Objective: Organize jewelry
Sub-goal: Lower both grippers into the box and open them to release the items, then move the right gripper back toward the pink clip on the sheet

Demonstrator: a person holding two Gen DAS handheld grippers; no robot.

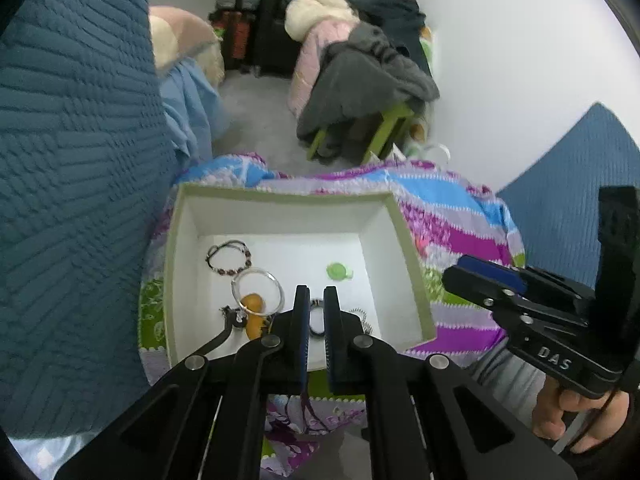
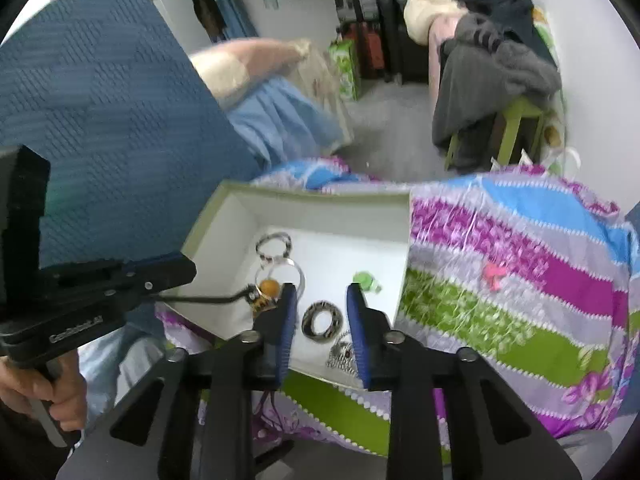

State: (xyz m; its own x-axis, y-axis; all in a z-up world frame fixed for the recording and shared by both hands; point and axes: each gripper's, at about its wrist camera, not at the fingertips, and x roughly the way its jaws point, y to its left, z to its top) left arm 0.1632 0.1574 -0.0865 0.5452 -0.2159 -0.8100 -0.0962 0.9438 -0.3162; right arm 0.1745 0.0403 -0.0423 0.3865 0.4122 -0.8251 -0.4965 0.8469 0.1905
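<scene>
White box [image 1: 280, 196] on the striped cloth [image 2: 500, 320] holds six pieces, one of each:
- beaded bracelet [image 1: 228, 258]
- clear bangle [image 1: 256, 270]
- amber pendant [image 1: 252, 304]
- green piece [image 1: 337, 271]
- patterned ring [image 2: 308, 322]
- silver chain [image 2: 340, 354]

Left gripper [image 1: 316, 300] – jaws nearly pressed together. Right gripper [image 2: 322, 296] – spread, pinching nothing.

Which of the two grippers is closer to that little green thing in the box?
Right. The right gripper hangs just beside the green piece; the left gripper is farther, by the clear bangle.
</scene>
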